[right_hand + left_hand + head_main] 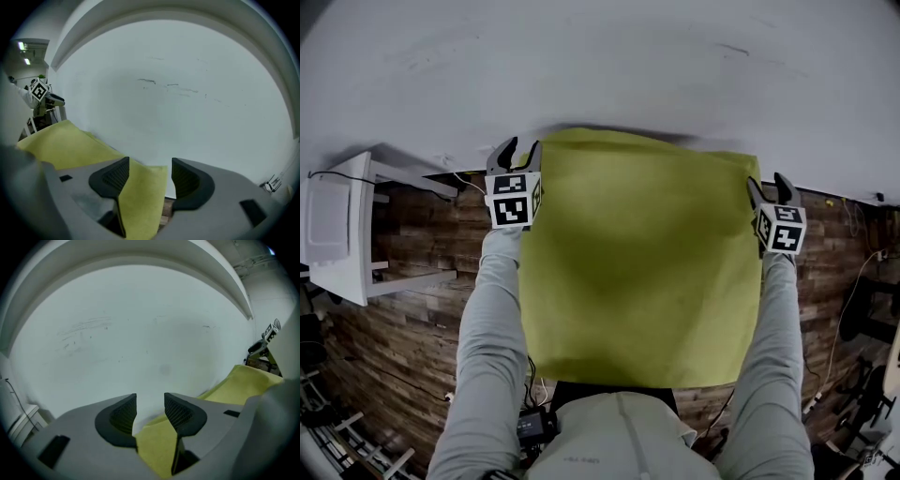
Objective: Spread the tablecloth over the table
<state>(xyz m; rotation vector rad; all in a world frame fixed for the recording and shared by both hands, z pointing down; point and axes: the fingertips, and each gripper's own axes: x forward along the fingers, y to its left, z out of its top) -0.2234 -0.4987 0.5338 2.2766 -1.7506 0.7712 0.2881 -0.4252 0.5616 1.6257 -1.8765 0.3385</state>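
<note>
Nearest: person's grey sleeves [492, 347] reach fwd, one on each side of the yellow-green tablecloth [642, 253]. Cloth lies spread flat, near edge by the person's body, far edge toward the white wall [609, 66]; bench under it is covered, can't be seen. Wood-plank floor [403, 300] on both sides, w/ a white stand [337, 234] off to the L.

L gripper [515, 155] sits at the cloth's far L corner, R gripper [771, 185] at the far R corner, marker cubes facing up.

L gripper view: jaws apart, released. Cloth corner [157, 446] lies low btwn them against the R-hand jaw, not pinched.

R gripper view: jaws also apart, released. Cloth corner [140, 197] lies along the L-hand jaw, clear gap to the other.

Beyond both: plain white wall.
</note>
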